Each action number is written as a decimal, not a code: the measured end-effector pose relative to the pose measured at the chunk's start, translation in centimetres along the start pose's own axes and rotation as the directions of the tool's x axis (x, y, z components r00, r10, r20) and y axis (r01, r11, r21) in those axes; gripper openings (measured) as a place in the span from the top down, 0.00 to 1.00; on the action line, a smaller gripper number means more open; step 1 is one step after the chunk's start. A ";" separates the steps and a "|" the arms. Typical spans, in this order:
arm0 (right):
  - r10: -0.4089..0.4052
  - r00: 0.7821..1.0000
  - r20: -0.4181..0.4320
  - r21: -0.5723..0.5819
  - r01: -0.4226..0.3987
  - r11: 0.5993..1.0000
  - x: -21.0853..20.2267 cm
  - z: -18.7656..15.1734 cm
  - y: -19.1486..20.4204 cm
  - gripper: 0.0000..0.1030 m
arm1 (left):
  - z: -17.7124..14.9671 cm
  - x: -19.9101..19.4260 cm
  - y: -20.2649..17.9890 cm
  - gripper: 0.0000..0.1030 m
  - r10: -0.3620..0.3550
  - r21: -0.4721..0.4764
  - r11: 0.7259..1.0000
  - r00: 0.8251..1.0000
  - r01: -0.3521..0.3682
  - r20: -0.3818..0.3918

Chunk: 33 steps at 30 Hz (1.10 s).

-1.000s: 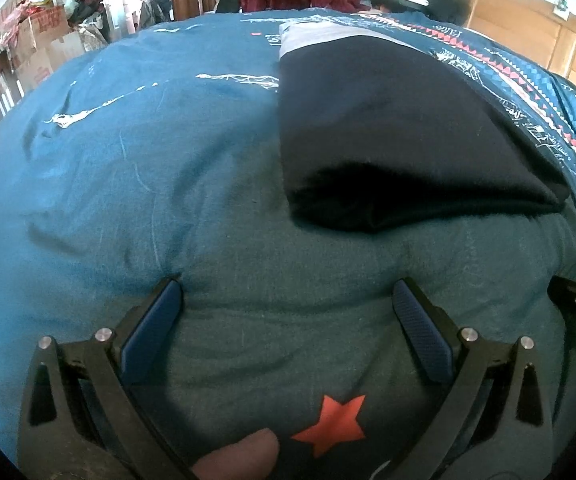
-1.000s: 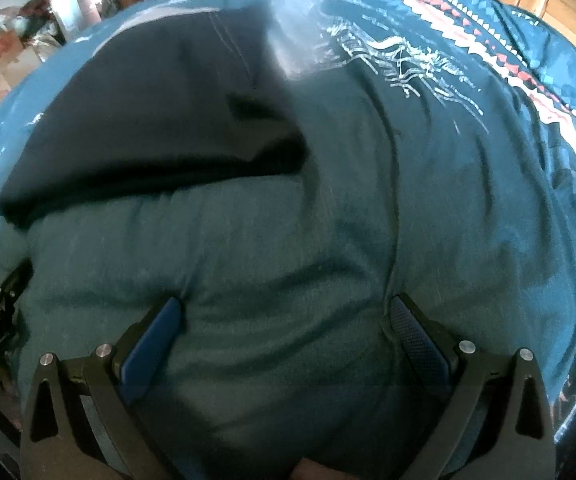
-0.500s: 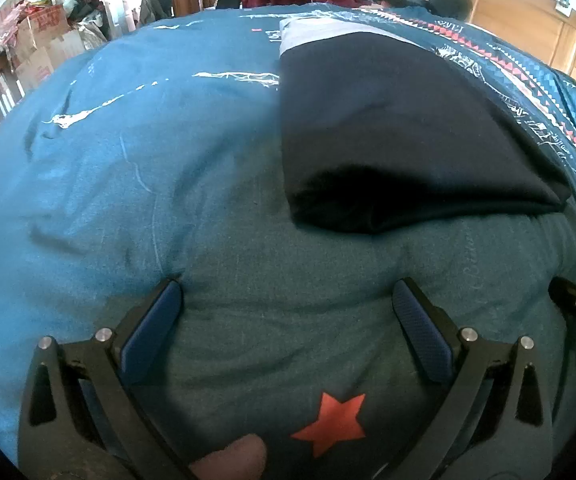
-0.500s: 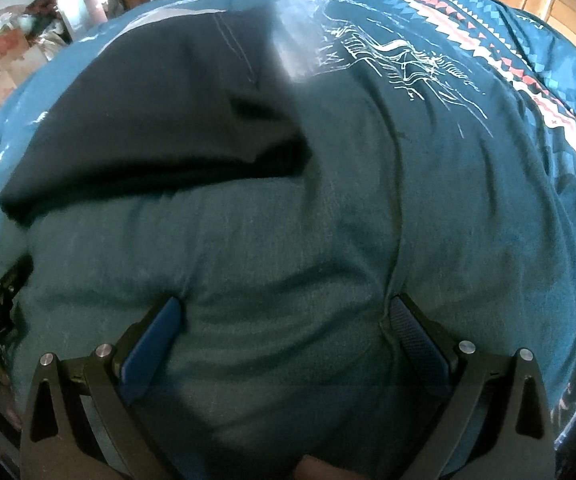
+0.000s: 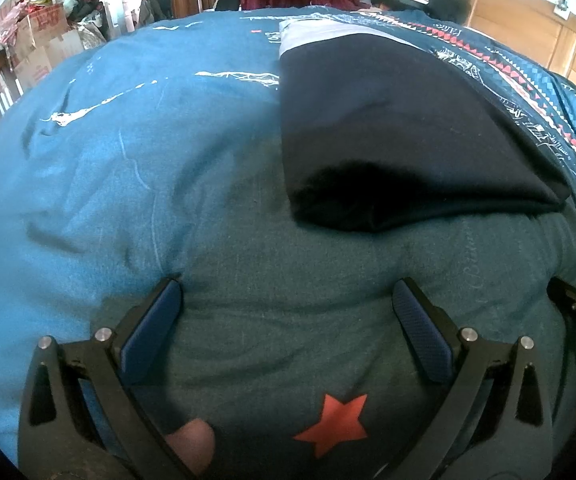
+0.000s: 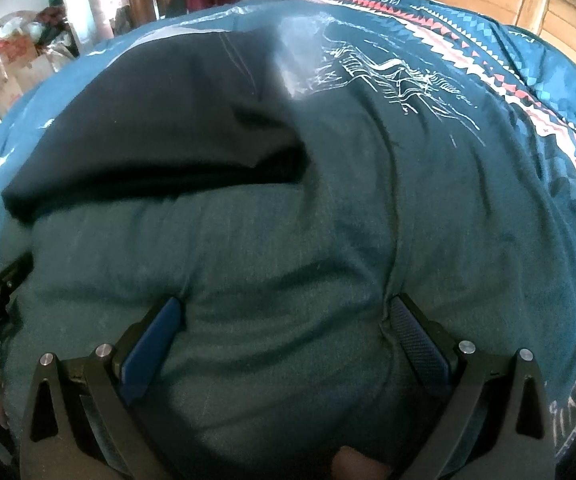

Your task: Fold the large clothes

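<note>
Both tongs spread apart over teal garment, folded black garment beyond, perhaps touching

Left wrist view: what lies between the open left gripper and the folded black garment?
Only bare teal bedcover separates the left gripper from the black garment.

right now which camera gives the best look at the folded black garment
The left wrist view: the folded black garment lies sharp and whole on the teal patterned bedspread, with its pale grey far edge and rounded near fold visible. The right wrist view shows the garment at the upper left, partly hazed by a blur over its right edge.
</note>
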State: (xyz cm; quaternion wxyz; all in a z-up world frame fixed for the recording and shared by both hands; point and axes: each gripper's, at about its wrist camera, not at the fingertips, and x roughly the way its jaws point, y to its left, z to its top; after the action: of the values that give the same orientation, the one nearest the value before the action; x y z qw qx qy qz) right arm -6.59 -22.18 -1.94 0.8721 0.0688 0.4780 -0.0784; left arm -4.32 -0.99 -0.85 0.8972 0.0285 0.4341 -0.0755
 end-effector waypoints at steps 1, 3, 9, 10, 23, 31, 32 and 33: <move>0.000 1.000 0.000 0.000 0.000 1.000 0.1 0.2 0.0 0.00 | 0.0 0.0 0.0 0.00 0.000 0.000 1.000 1.000 0.000 0.001; -0.001 1.000 0.006 -0.001 0.001 1.000 0.0 0.0 0.1 0.00 | 0.0 0.0 0.0 0.00 0.003 0.002 1.000 1.000 -0.003 0.002; 0.002 1.000 0.029 -0.003 -0.002 1.000 -0.4 -0.5 0.4 0.00 | -0.1 0.1 -0.2 0.00 0.012 0.009 1.000 1.000 -0.012 0.004; 0.003 1.000 0.030 -0.004 -0.003 1.000 -0.3 -0.3 0.3 0.00 | 0.0 0.1 -0.3 0.00 0.012 0.009 1.000 1.000 -0.012 0.005; 0.009 0.999 0.048 -0.011 -0.009 1.000 -0.2 -0.6 0.1 0.00 | -0.1 0.1 -0.3 0.00 0.014 0.011 1.000 1.000 -0.014 0.005; 0.010 0.998 0.055 -0.013 -0.009 1.000 -0.2 -0.6 0.0 0.00 | -0.1 0.1 -0.4 0.00 0.015 0.010 1.000 1.000 -0.015 0.004; 0.010 0.998 0.056 -0.014 -0.009 1.000 -0.2 -0.6 0.0 0.00 | -0.1 0.1 -0.4 0.00 0.015 0.011 1.000 1.000 -0.015 0.004; 0.010 0.998 0.057 -0.013 -0.009 1.000 -0.2 -0.6 0.0 0.00 | -0.1 0.1 -0.4 0.00 0.015 0.010 1.000 1.000 -0.015 0.004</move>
State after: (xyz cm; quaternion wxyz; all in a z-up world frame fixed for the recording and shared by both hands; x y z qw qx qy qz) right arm -7.20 -22.05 -2.09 0.8862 0.0633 0.4531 -0.0729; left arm -4.36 -1.37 -1.00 0.8984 0.0363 0.4318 -0.0712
